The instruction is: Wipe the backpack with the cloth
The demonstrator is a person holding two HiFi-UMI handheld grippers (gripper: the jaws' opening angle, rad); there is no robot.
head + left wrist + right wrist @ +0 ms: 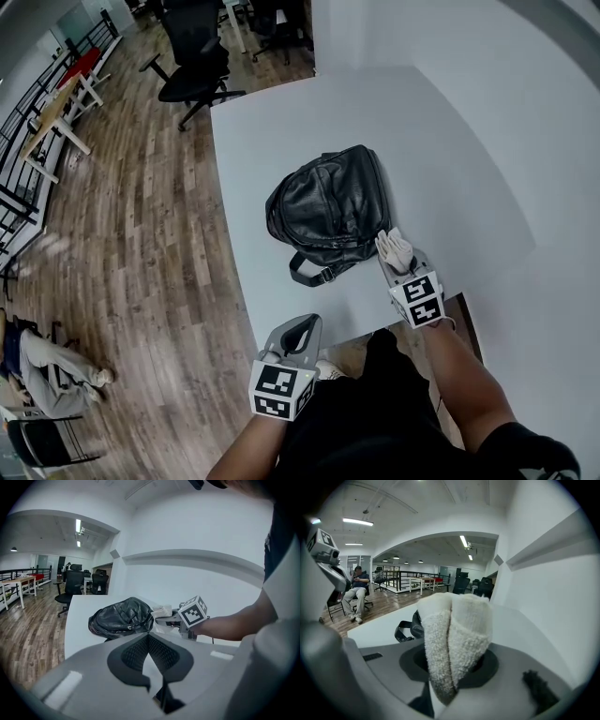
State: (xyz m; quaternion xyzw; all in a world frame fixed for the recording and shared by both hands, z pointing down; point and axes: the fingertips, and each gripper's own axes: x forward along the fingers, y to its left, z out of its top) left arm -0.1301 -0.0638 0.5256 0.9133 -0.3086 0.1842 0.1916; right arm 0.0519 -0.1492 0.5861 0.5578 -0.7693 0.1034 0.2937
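A black leather backpack lies on the white table, its strap loop toward the near edge. My right gripper is shut on a folded cream cloth, held at the backpack's near right corner. In the right gripper view the cloth fills the jaws and hides most of the backpack. My left gripper hangs at the table's near edge, left of the right one, jaws shut with nothing between them. From the left gripper view the backpack and the right gripper are seen ahead.
Wooden floor lies left of the table. Black office chairs stand beyond the far corner. A seated person is at the lower left. Desks line the railing at the far left.
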